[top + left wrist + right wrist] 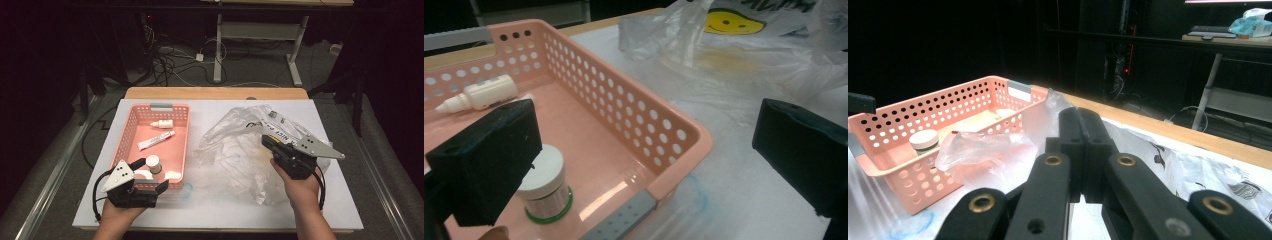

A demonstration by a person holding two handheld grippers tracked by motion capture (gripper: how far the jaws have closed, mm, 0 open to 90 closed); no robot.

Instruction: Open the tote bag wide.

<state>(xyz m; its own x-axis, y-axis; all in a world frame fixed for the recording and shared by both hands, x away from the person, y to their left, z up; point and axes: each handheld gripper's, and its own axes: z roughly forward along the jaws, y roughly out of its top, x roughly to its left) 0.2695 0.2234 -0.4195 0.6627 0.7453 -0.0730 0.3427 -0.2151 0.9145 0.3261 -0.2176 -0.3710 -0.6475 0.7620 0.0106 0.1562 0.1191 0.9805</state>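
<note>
The left hand-held gripper [150,176] is held spread wide across the near corner of the pink basket [131,126], above a white-capped jar [544,185]. The right hand-held gripper [266,142] is pressed together over the crumpled plastic bag [230,145] on the bench [215,210]; whether film is pinched cannot be told.

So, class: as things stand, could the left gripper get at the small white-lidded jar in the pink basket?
Probably yes. The left gripper is open at the basket's near corner, one jaw already beside the white-lidded jar. The jar stands upright with nothing on top, though the basket's corner sits between the jaws.
</note>
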